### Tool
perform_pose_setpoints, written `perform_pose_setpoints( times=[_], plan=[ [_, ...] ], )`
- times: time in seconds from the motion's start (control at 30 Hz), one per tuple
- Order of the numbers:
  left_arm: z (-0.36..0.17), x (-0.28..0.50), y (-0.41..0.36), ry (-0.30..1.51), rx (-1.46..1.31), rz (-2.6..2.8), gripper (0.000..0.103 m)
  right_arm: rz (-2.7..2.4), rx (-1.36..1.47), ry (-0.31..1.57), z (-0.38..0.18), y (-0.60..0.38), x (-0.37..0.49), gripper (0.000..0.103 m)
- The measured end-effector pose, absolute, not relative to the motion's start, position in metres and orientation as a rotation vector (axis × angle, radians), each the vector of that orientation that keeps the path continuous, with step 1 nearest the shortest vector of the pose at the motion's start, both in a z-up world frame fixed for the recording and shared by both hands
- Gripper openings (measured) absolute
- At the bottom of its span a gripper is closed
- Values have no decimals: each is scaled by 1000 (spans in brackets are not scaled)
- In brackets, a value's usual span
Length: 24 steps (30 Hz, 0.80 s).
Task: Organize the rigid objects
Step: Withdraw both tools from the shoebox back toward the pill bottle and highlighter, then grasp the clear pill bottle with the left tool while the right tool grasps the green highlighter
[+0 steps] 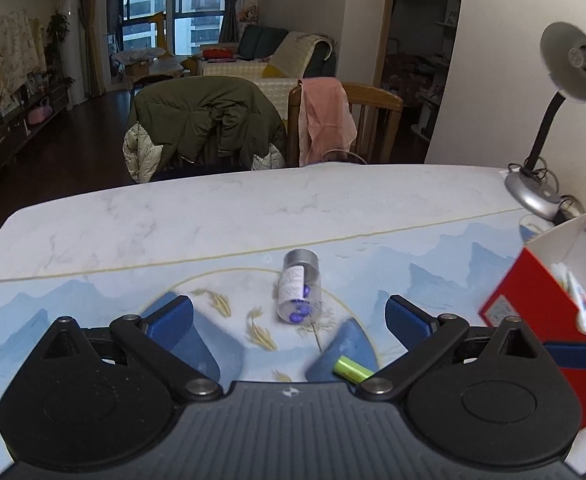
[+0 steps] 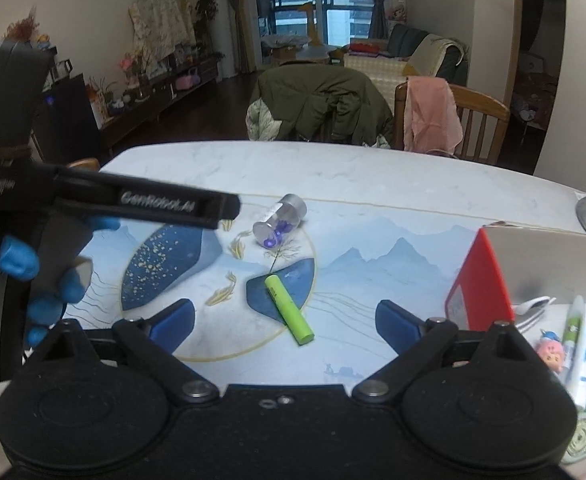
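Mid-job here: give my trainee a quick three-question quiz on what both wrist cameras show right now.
1. True or false: the clear jar stands upright.
2. What loose thing lies nearest the right gripper?
3. The red box is: A) closed, B) open with items inside, C) lying on the floor.

Key:
1. False; it lies on its side on the table mat.
2. The green tube.
3. B.

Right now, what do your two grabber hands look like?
Both are black plastic with round hinge discs, silver pivot bolts and ribbed blue finger pads. The left gripper carries white GenRobot.AI lettering on its side, and a blue-gloved hand grips it. The right gripper looks the same.
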<state>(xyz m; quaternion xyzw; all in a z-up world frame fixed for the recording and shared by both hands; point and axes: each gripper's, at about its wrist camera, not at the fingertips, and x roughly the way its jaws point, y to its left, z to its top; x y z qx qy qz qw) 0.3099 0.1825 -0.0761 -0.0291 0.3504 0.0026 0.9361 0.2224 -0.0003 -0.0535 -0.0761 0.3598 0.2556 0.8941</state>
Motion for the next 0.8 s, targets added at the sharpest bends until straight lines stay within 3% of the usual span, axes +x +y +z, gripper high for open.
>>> perform_pose_setpoints(
  times=[0.53, 0.8],
  plan=[
    [-127, 380, 185, 831, -38, -16, 103, 559, -215, 825, -101, 27, 276, 83],
    [-145, 399, 185, 850, -29, -5, 103, 570, -250, 852, -123, 37, 291, 71]
  ],
)
